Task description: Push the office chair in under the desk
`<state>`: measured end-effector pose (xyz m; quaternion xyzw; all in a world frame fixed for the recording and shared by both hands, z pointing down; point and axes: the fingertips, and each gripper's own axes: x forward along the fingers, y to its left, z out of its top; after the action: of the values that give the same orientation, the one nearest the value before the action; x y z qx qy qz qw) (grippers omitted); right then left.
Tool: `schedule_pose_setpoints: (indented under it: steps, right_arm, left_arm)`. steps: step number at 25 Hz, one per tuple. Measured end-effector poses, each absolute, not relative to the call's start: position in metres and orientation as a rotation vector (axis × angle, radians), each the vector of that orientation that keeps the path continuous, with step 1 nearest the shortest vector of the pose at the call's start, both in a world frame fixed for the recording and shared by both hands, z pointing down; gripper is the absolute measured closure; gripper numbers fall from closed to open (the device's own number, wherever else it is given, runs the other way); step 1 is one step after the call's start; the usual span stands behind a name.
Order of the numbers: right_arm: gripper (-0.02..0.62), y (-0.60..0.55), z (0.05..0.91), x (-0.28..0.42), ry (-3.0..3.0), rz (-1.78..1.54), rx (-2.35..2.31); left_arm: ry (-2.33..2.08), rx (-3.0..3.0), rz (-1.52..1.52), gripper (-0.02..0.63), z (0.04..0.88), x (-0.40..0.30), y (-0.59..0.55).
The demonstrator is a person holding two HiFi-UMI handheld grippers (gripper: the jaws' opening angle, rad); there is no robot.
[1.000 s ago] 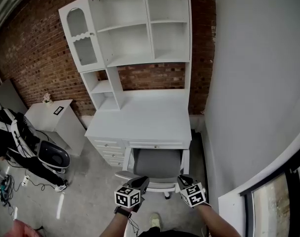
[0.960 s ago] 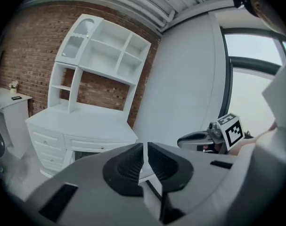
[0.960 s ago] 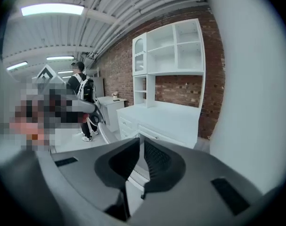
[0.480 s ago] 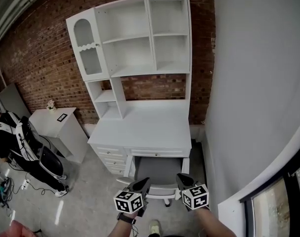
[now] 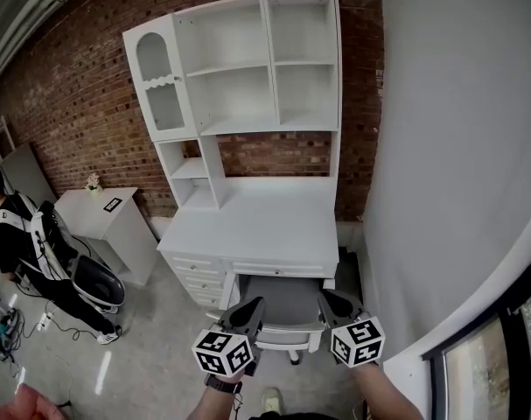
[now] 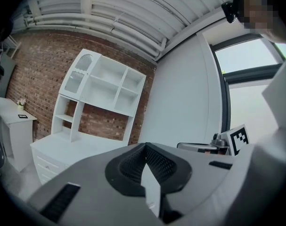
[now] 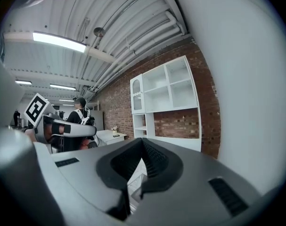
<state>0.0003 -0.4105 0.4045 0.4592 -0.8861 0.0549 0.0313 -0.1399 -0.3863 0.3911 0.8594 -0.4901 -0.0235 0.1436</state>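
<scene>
Further under the counter (image 5: 256, 221) than a second before, the office chair (image 5: 282, 297) was found with its grey seat largely beneath the front edge, the left gripper (image 5: 253, 308) and right gripper (image 5: 328, 299) at its back, both closed tight on nothing. An even, straight push was judged best, so the drawer unit (image 5: 196, 278) and wall (image 5: 449, 191) were not struck; a person (image 5: 20, 234) and side cabinet (image 5: 103, 221) were seen well apart, leftward.

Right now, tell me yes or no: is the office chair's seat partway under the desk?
Yes: in the head view the grey seat of the office chair runs in beneath the front edge of the desk, while its white back stays outside.
</scene>
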Motion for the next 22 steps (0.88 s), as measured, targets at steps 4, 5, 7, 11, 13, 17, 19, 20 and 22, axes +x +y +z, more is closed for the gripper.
schedule_pose_setpoints:
  steps: [4, 5, 7, 11, 13, 17, 19, 20, 22]
  right_arm:
    - [0.591, -0.409, 0.392, 0.003, -2.748, 0.136, 1.424]
    - [0.591, -0.409, 0.390, 0.003, -2.749, 0.134, 1.427]
    - [0.591, -0.408, 0.389, 0.003, -2.746, 0.134, 1.430]
    - [0.591, -0.409, 0.387, 0.004, -2.743, 0.125, 1.436]
    - [0.591, -0.409, 0.388, 0.003, -2.746, 0.123, 1.434]
    - [0.591, -0.408, 0.393, -0.001, -2.741, 0.126, 1.424]
    - [0.591, -0.407, 0.394, -0.002, -2.738, 0.123, 1.422]
    - [0.591, -0.407, 0.394, -0.002, -2.738, 0.120, 1.423]
    - [0.591, -0.406, 0.394, -0.002, -2.738, 0.111, 1.423]
  left_arm:
    - [-1.456, 2.507, -0.082, 0.600, 0.375, -0.141, -0.386]
    - [-1.465, 2.508, -0.082, 0.600, 0.374, -0.143, -0.386]
    - [-1.473, 2.504, -0.089, 0.600, 0.371, -0.146, -0.385]
    - [-1.486, 2.516, -0.089, 0.600, 0.367, -0.146, -0.387]
    - [-1.493, 2.523, -0.078, 0.600, 0.368, -0.146, -0.387]
    - [-1.512, 2.519, -0.053, 0.600, 0.373, -0.148, -0.387]
    - [-1.522, 2.514, -0.049, 0.600, 0.373, -0.150, -0.386]
    - [-1.528, 2.512, -0.049, 0.600, 0.374, -0.151, -0.385]
    - [-1.543, 2.509, -0.046, 0.600, 0.374, -0.154, -0.384]
